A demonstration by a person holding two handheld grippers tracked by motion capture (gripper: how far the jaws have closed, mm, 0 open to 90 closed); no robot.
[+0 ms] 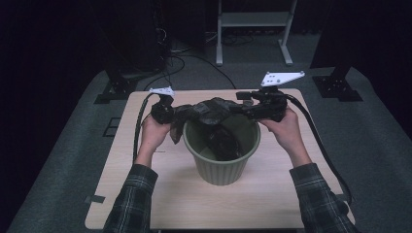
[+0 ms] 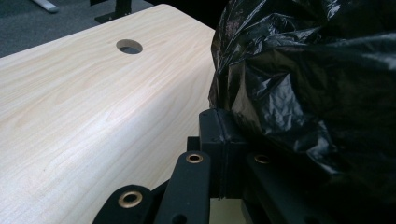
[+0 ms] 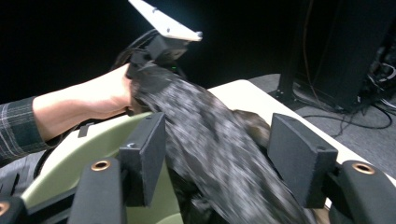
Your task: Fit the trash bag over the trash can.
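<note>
While the black bag (image 1: 209,110) drapes across the rim of the green bin (image 1: 221,167) on the table (image 1: 160,199), the left tool (image 1: 164,112) is clenched on one edge of it; the right tool (image 3: 217,158) stands released, the bag passing loose between its pads.

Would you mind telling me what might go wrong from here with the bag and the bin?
The right gripper has its jaws apart with the black bag loose between them, so that side may drop into the green bin. The left gripper, shut on the bag, then carries it alone and could drag it off the rim or tip the bin.
</note>
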